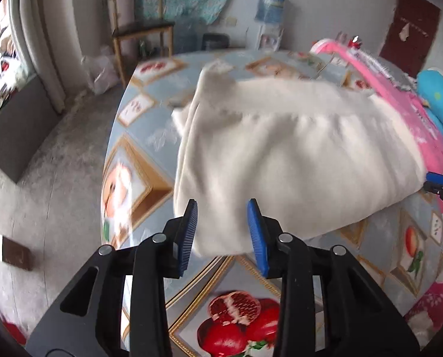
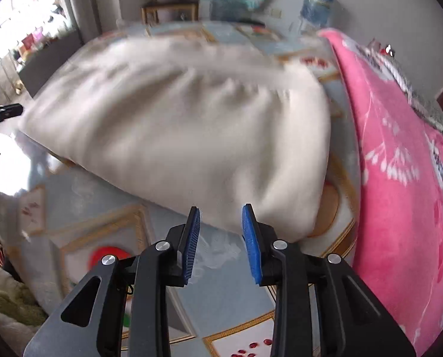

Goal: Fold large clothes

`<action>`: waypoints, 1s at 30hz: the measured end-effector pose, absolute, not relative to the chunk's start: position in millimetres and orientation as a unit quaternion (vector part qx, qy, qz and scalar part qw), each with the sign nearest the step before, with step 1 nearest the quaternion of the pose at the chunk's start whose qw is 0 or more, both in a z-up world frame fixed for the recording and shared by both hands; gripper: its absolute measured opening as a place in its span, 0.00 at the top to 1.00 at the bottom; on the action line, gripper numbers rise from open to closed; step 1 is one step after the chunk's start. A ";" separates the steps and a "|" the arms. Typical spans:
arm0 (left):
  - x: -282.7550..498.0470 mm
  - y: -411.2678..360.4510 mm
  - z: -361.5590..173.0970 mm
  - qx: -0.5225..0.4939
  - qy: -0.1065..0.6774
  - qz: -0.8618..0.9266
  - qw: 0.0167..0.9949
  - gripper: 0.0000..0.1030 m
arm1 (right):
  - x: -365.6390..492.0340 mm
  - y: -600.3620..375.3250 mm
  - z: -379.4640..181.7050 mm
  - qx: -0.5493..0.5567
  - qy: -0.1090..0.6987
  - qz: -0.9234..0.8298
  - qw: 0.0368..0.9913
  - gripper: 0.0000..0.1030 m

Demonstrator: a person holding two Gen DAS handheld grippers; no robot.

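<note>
A large cream-white garment (image 1: pixel 296 154) lies folded in a thick bundle on the round table (image 1: pixel 138 154), which is covered with a fruit-print cloth. My left gripper (image 1: pixel 223 202) hovers over the bundle's near left corner. Its blue pads stand apart, the cloth corner shows in the gap, and neither pad presses on it. In the right wrist view the same garment (image 2: pixel 176 125) fills the middle, blurred. My right gripper (image 2: pixel 221 206) stands open just short of its near right corner, with nothing between the pads. The other gripper's tip shows at each view's edge.
A pink flowered blanket (image 2: pixel 400 178) lies on the table's right side, touching the garment's far edge. A blue pillow (image 1: pixel 438 101) lies beyond it. A wooden chair (image 1: pixel 141 29) stands behind the table. Bare floor (image 1: pixel 43 193) is to the left, and green fabric (image 2: pixel 4 303) lies low at the left.
</note>
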State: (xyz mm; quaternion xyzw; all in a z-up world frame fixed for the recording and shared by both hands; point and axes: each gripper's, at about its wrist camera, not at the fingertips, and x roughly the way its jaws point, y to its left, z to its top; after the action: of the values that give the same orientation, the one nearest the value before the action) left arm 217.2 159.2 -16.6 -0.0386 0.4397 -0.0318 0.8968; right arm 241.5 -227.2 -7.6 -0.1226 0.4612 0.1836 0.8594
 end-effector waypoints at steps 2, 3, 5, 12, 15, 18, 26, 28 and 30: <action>224.6 141.1 -8.5 -0.036 0.428 -0.057 0.901 0.66 | 241.9 -209.4 4.9 -0.105 0.427 0.206 0.874 0.49; 232.2 126.9 -9.8 -0.032 0.430 -0.071 0.899 0.65 | 244.6 -199.1 6.1 -0.096 0.418 0.218 0.877 0.48; 245.7 98.4 -20.3 -0.024 0.439 -0.094 0.893 0.61 | 257.6 -165.2 -6.2 -0.087 0.417 0.238 0.873 0.48; 253.3 59.6 -56.0 0.015 0.459 -0.082 0.884 0.61 | 287.7 -126.6 -56.1 -0.093 0.473 0.232 0.845 0.50; 262.9 65.2 -38.3 0.014 0.441 -0.083 0.894 0.61 | 297.0 -133.6 -26.7 -0.076 0.444 0.230 0.863 0.53; 296.4 76.3 -40.4 -0.015 0.450 -0.061 0.891 0.61 | 324.4 -131.8 -21.2 -0.063 0.434 0.213 0.873 0.53; 322.2 86.8 -37.5 -0.010 0.457 -0.039 0.889 0.58 | 370.0 -163.9 -33.5 -0.079 0.461 0.168 0.868 0.53; 331.5 99.5 -32.5 -0.018 0.451 -0.011 0.893 0.51 | 385.9 -195.6 -26.2 -0.051 0.460 0.128 0.877 0.52; 347.0 116.9 -43.7 -0.048 0.473 0.015 0.880 0.51 | 404.1 -223.8 -39.9 -0.030 0.478 0.083 0.874 0.52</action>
State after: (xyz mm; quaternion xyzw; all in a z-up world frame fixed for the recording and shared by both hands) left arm 347.0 116.9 -43.7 -0.0476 0.4730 0.0154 0.8797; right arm 404.1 -223.8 -39.9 -0.0299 0.4778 0.0827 0.8740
